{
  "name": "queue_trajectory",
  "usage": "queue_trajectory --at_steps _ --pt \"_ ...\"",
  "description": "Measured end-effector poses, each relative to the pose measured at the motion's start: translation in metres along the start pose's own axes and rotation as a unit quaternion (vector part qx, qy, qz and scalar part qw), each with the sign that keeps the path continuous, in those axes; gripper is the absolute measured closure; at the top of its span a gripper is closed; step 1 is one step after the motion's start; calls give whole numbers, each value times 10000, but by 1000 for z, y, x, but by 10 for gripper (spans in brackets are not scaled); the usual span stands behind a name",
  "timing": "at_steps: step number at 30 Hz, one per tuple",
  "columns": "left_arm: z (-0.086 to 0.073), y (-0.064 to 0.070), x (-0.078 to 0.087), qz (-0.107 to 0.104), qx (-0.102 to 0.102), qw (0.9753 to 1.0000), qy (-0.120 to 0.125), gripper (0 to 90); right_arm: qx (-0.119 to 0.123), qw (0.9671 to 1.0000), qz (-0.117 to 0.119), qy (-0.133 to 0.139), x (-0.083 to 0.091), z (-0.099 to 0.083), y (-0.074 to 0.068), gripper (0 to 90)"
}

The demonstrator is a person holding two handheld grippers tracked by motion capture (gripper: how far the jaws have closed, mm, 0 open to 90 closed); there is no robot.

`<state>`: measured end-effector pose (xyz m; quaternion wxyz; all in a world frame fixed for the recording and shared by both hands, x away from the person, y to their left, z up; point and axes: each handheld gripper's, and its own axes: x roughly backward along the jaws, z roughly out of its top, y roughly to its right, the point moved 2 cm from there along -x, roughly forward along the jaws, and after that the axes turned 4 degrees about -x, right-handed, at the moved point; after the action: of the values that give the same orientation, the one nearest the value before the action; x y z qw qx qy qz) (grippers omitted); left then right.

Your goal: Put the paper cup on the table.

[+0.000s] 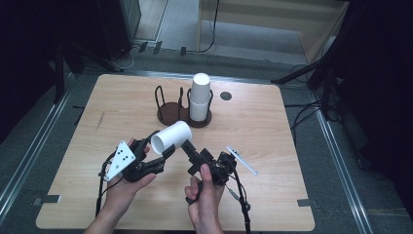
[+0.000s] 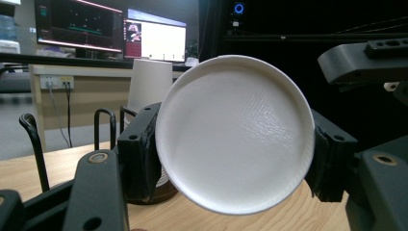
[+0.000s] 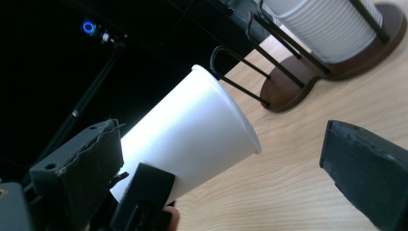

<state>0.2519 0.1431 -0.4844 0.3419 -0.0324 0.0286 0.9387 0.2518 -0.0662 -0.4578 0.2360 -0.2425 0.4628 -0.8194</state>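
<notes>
- My right gripper [image 3: 226,178] has its black padded jaws spread wide, at 8 and 4 o'clock.
- A white paper cup [image 3: 192,139] lies tilted between them, near the 8 o'clock jaw, apart from the other; the other gripper [image 3: 144,197] clamps its base.
- At 1 o'clock, a brown wooden wire-hooped cup holder [image 3: 298,82] carries ribbed white stacked cups [image 3: 322,24] on my pale wooden table [image 3: 288,192].

The wire cup holder [image 1: 184,108] with stacked cups [image 1: 199,96] blocks the far centre; bare counter [image 1: 117,105] lies open left and right.
</notes>
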Motion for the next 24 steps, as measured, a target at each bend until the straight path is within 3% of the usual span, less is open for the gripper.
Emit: queue_trajectory --at_steps 5,6,8,9,10,14,16,17,20,24 --pt "-1 1 -1 -3 -14 10000 2 339 -636 9979 67 -45 -2 2 4 22" --pt "-1 1 -1 -4 -21 10000 10 339 -877 9961 67 -71 -3 3 5 25" --pt "-1 2 -1 -1 -29 10000 5 339 -979 9952 59 -70 -3 2 6 25" --pt "-1 2 -1 -10 -32 10000 11 339 -1171 9930 76 -101 -4 2 7 25" --pt "-1 2 -1 -10 -32 10000 11 339 -1171 9930 76 -101 -4 2 7 25" --pt "-2 4 -2 -41 -49 10000 -2 339 -1578 9871 196 -159 -7 2 9 24" --pt "-2 4 -2 -49 -57 10000 -4 339 -1889 9814 262 -243 -11 1 10 24" --pt "-2 5 -2 -57 -57 10000 -1 339 -1889 9814 262 -243 -11 1 10 24" --pt "-2 5 -3 -66 -49 10000 -11 339 -2157 9752 340 -362 -15 -1 10 18" --pt "-3 5 -3 -65 -60 10000 -18 339 -2320 9712 310 -432 -18 -2 12 16"
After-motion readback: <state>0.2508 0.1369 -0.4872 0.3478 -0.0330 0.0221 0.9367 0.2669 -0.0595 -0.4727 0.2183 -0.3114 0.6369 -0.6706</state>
